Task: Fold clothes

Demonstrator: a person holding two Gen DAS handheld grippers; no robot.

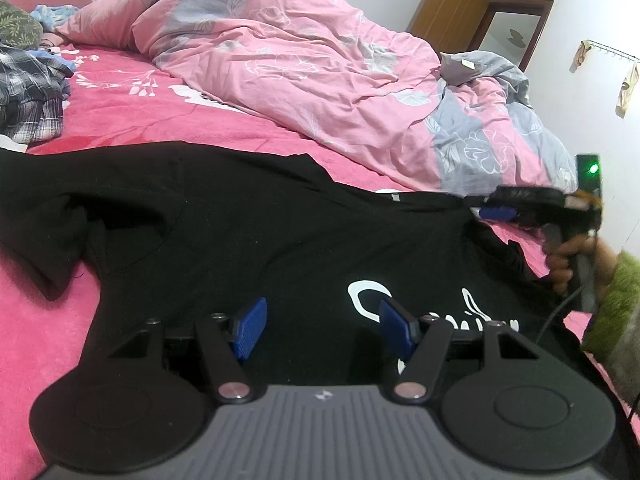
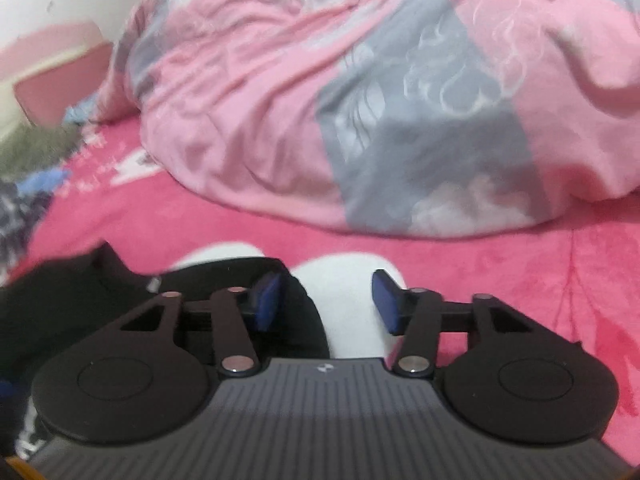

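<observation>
A black T-shirt (image 1: 240, 232) with white lettering lies spread on the pink bed sheet (image 1: 160, 120), one sleeve bunched at its left. My left gripper (image 1: 322, 328) hovers open just over the shirt's near part, beside the print, with nothing between its blue pads. At the shirt's far right edge is my right gripper (image 1: 480, 206), held by a hand (image 1: 564, 264) in a green sleeve. In the right wrist view that gripper (image 2: 326, 302) is open; the shirt's black edge (image 2: 80, 300) lies by its left pad, and a white print on the sheet shows between the pads.
A rumpled pink and grey duvet (image 1: 320, 64) fills the far side of the bed and looms close ahead in the right wrist view (image 2: 360, 100). A plaid garment pile (image 1: 28, 96) sits at the far left. A wooden door (image 1: 452, 12) and wall hooks stand beyond.
</observation>
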